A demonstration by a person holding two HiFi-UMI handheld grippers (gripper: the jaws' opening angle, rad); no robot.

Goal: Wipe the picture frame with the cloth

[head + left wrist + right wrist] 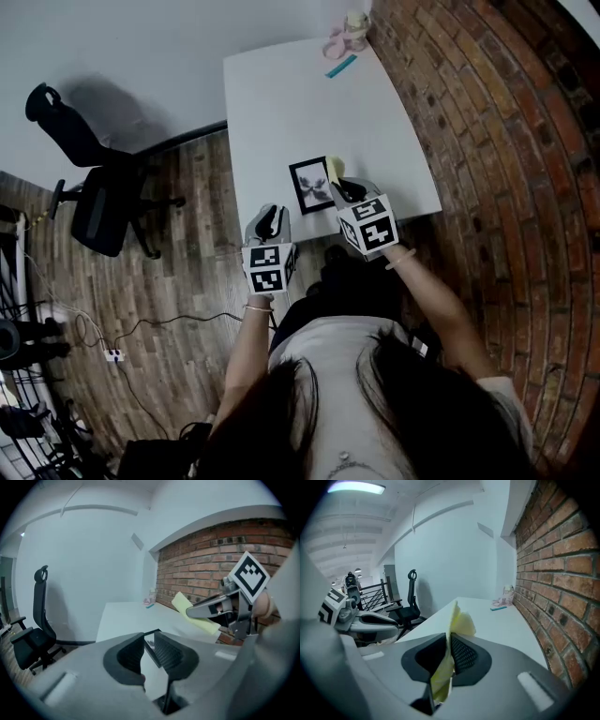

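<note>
Chair left, blue strip beyond picture frame

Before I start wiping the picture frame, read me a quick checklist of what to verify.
1. The cloth is clamped in the right gripper: ok.
2. The picture frame shows an edge between the jaws of the left gripper; pads pressing it: cannot tell.
3. The frame's face is turned up, visible in the head view: ok.
4. The cloth is next to the frame's right edge: ok; touching: cannot tell.
5. The small items at the far end of the table stand well away: ok.
</note>
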